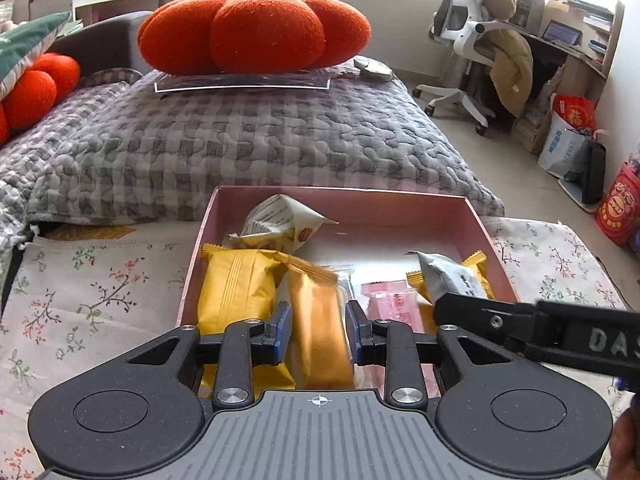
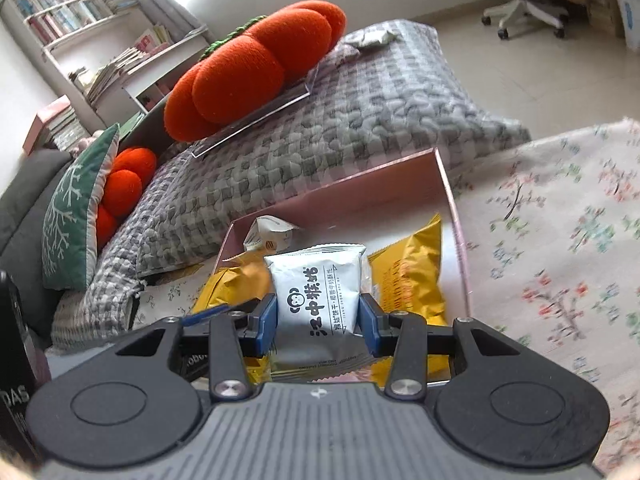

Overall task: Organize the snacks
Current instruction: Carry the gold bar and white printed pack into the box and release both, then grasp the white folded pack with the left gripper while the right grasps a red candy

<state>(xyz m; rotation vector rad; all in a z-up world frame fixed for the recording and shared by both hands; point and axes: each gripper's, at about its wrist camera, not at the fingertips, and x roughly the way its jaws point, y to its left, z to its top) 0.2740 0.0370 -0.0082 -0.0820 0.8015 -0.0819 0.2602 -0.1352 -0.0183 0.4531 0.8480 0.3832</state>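
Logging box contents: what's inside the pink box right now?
Inside the pink box: a cream packet at the back, yellow packets, a pink wrapper. The white packet held above hides what lies beneath it.

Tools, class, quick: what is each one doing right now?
Left tool: closed on an orange snack packet over the pink box.
Right tool: closed on a white biscuit packet.
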